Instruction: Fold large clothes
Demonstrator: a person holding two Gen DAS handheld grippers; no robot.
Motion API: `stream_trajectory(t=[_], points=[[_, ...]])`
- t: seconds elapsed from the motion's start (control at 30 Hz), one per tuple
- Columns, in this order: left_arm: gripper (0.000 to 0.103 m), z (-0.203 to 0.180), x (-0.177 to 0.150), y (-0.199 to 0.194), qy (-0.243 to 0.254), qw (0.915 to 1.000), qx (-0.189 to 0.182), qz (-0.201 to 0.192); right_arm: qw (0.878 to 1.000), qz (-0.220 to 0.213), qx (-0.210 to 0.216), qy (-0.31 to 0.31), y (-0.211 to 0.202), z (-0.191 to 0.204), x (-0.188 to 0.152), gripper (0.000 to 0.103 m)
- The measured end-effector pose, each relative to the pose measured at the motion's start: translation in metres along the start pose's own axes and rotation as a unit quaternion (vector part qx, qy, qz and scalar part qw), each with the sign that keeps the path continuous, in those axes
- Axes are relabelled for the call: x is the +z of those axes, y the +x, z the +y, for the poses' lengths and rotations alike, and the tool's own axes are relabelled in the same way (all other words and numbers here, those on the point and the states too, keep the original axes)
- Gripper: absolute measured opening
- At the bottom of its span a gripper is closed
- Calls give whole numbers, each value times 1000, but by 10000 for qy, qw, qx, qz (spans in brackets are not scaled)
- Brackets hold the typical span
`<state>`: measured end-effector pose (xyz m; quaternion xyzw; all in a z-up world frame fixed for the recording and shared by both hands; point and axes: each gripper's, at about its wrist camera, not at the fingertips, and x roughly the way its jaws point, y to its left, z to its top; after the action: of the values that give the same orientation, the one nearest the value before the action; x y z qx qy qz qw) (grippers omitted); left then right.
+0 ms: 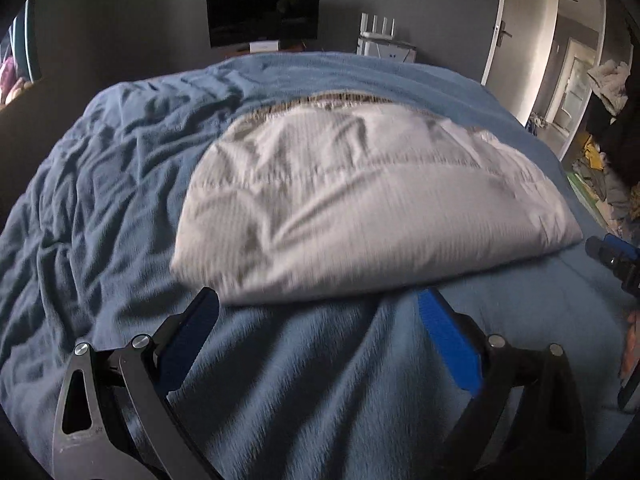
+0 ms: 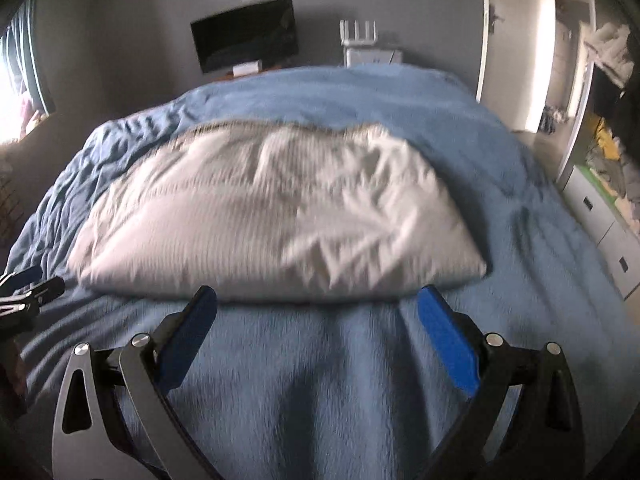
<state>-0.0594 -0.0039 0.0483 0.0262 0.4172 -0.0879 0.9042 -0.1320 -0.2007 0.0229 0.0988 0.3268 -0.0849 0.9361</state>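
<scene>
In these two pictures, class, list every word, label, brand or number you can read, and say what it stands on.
None can be read.
White box under the dark screen: any print is too small and blurred.
White garment: no lettering shows.

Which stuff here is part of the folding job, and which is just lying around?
Part of the job:
white cloth
blue bedspread under it
left claw, open
right claw, open

Just lying around:
monitor
router
door
clothes pile
</scene>
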Motion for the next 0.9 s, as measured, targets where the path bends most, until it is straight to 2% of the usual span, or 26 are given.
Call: stream_trajectory(t=[0.07, 0.27, 0.5, 0.9], points=[[96, -2, -7, 0, 58, 9999, -54, 64, 9998, 93, 87, -126, 1, 3, -6, 95], [96, -10, -11, 6, 114, 9996, -255, -4, 9968, -12, 123, -786, 5, 37, -20, 95], [96, -23, -16, 21, 132, 9991, -389, 128, 9957, 116, -23, -916, 18, 42, -26, 95], [96, -25, -17, 22, 212, 9992, -319, 137, 9950, 174, -33, -987, 21, 44, -28, 95]])
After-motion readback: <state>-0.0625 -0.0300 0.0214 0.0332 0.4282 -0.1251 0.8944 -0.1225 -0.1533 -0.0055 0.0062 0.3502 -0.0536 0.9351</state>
